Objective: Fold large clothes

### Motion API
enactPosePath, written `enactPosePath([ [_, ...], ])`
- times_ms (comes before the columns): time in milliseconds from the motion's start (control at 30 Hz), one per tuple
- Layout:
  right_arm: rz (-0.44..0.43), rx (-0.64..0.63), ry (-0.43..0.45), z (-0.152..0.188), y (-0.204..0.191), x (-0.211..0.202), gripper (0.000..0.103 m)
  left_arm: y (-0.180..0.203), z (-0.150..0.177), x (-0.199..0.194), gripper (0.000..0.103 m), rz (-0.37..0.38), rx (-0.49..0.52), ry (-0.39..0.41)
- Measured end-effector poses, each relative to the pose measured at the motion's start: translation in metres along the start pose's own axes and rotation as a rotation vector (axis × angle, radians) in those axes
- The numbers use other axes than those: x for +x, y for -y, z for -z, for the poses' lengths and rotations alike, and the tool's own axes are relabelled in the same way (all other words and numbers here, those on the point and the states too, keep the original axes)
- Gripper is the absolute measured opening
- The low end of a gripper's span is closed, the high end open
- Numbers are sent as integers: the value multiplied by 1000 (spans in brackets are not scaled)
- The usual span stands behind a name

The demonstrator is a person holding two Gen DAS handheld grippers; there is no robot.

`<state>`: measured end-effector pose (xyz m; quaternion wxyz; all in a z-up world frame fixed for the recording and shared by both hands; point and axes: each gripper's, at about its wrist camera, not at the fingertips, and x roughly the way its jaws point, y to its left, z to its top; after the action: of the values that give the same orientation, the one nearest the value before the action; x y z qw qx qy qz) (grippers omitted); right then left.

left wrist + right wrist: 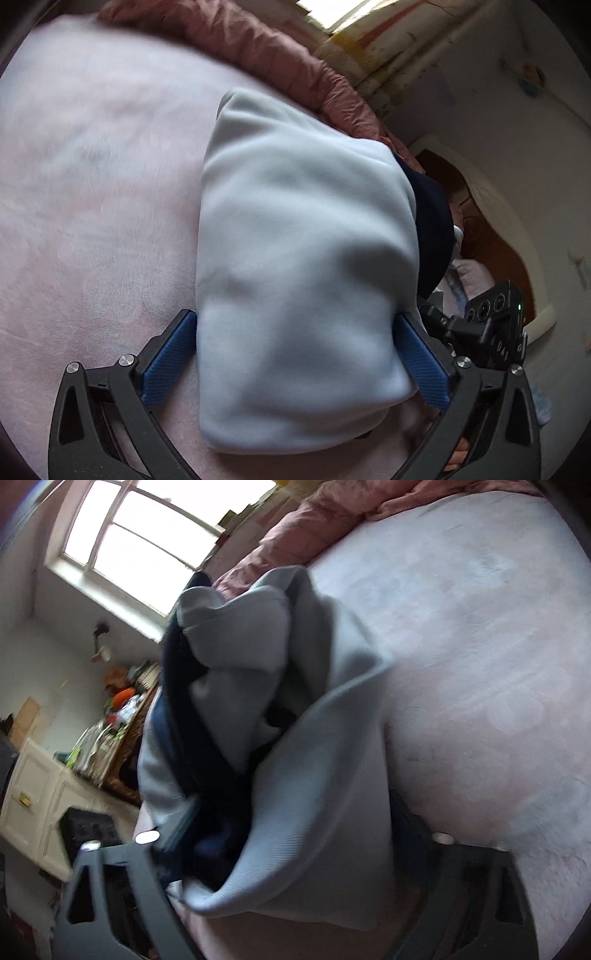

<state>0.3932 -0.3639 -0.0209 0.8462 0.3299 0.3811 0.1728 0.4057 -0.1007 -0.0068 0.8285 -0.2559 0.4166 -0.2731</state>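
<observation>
A light blue garment (303, 266) with a dark navy part (432, 229) is folded into a thick bundle on the pale pink bed sheet (92, 184). My left gripper (299, 350) has its blue pads (170, 358) on both sides of the bundle and is shut on it. The right gripper's body (491, 325) shows at the bundle's right side. In the right wrist view the same garment (295, 775) fills the space between my right gripper's (280, 834) black arms, bunched and blurred, and the gripper is shut on it. The right fingertips are hidden by cloth.
A crumpled pink duvet (288, 62) lies at the far side of the bed. A window (147, 535), white cabinets (37, 794) and a cluttered wooden surface (122, 716) stand beyond the bed's left edge. A white-framed headboard (498, 221) is on the right.
</observation>
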Motion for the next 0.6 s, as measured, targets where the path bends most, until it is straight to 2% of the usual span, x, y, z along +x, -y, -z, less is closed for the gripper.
enactPosePath([
  [33,0,-22,5,-1,-3,-1,75,0,-1,0,103,1,-7,-2],
  [100,14,-51,33,0,-8,-4,64,7,2,-1,87,-25,26,8],
  [133,28,-63,46,1,-10,-7,61,13,6,-5,73,-46,57,32],
  [167,46,-84,63,3,-14,-10,55,22,9,-10,64,-65,101,60],
  [233,77,-136,96,5,-26,-18,51,39,16,-17,57,-102,189,119],
  [433,96,-249,186,20,-60,-73,47,84,29,-47,54,-39,300,201],
  [533,96,-248,215,14,-65,-114,47,124,33,-54,54,-33,398,236],
  [600,111,-263,254,8,-66,-145,47,156,28,-53,54,5,434,246],
])
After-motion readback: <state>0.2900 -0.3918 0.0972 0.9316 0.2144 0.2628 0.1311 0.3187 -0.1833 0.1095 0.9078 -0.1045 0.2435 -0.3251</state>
